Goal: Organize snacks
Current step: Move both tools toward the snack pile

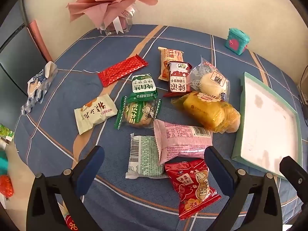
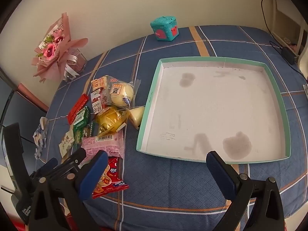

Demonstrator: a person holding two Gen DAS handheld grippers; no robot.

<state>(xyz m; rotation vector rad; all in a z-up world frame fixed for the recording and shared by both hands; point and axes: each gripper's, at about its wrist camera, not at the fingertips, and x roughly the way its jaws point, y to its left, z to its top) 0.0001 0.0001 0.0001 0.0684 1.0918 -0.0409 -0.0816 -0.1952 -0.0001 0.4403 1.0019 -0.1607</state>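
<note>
Several wrapped snacks lie in a loose heap on the blue checked cloth. My left gripper (image 1: 154, 154) hovers open above the near ones: a green-and-white packet (image 1: 144, 157), a pink packet (image 1: 182, 140) and a red packet (image 1: 192, 186), touching none. Farther off lie a yellow cake (image 1: 209, 113), a green biscuit pack (image 1: 137, 111), a cream packet (image 1: 95, 111) and a long red bar (image 1: 122, 70). My right gripper (image 2: 156, 157) stands open over the cloth by the near edge of the shallow teal-rimmed tray (image 2: 148, 104), nothing between its fingers. The white tray holds no snacks.
A pink bouquet in a glass vase (image 1: 110, 5) stands at the back left. A small teal box (image 1: 237, 40) sits at the back. A crumpled clear wrapper (image 1: 39, 85) lies at the left edge. Cables and a shelf (image 2: 286, 38) are beyond the table's right side.
</note>
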